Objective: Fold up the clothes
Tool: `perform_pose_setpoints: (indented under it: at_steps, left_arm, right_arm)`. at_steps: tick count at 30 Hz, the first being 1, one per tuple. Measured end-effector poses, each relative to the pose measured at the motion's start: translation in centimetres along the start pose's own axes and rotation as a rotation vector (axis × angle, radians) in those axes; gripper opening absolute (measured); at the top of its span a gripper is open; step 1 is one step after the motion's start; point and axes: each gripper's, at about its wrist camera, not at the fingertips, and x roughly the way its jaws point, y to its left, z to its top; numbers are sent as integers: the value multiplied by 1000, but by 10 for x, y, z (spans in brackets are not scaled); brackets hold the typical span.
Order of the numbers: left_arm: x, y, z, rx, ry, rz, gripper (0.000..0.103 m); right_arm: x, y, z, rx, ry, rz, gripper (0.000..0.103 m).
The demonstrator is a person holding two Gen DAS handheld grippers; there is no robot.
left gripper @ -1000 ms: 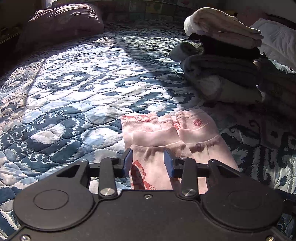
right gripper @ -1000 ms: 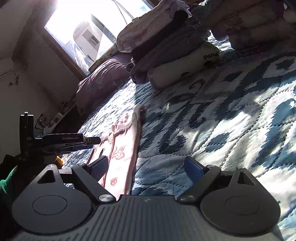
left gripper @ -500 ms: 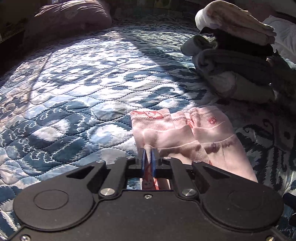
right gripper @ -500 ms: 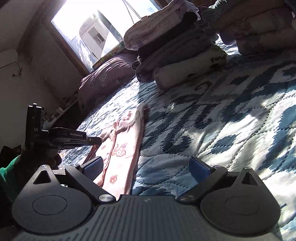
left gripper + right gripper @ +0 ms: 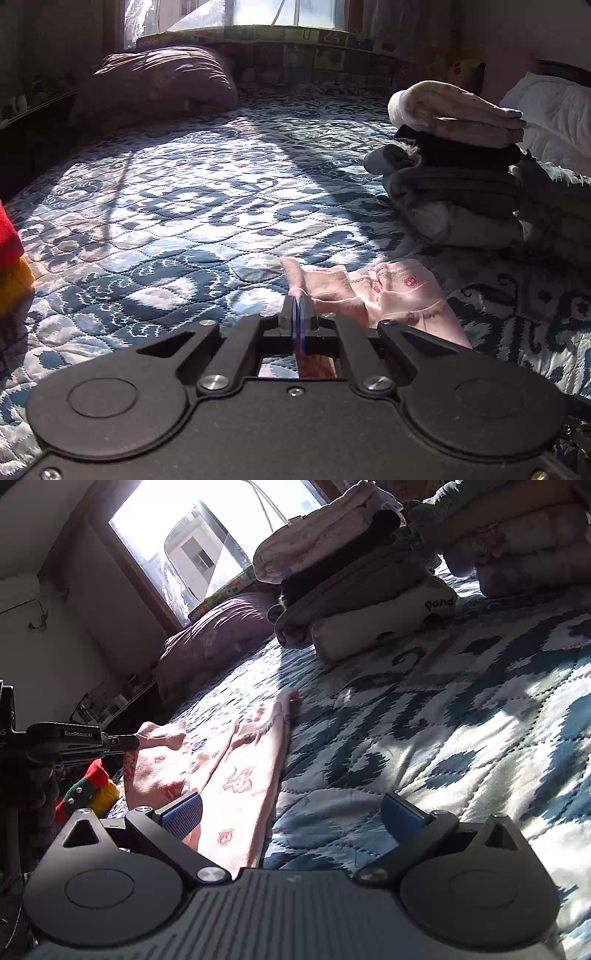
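In the left wrist view, the left claw (image 5: 302, 317) is clenched on an edge of the pink garment (image 5: 391, 291), which lies on the blue patterned quilt (image 5: 192, 206) of the bed, near a stack of folded clothes (image 5: 454, 162) to the right. In the right wrist view, the right claw (image 5: 291, 812) is spread wide and grips nothing, low over the quilt with the pink garment just beside its left finger, while the left claw lifts the garment's far corner off the bed.

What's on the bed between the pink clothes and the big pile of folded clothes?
Nothing, just bare blue quilt between the pink clothes and the pile, in the left wrist view.
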Motion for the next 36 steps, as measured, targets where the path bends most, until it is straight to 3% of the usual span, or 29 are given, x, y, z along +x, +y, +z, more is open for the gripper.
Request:
perform_pose_setpoints:
  at_steps: [5, 14, 36]
  left_arm:
    - [-28, 26, 4, -2, -48, 44, 0]
    - [-64, 81, -11, -30, -57, 159, 0]
    - [-93, 152, -69, -68, -39, 326, 0]
  right_arm:
    - [-1, 0, 0, 0, -5, 2, 102]
    - [-1, -1, -1, 2, -14, 8, 102]
    - [-1, -2, -2, 8, -22, 16, 103]
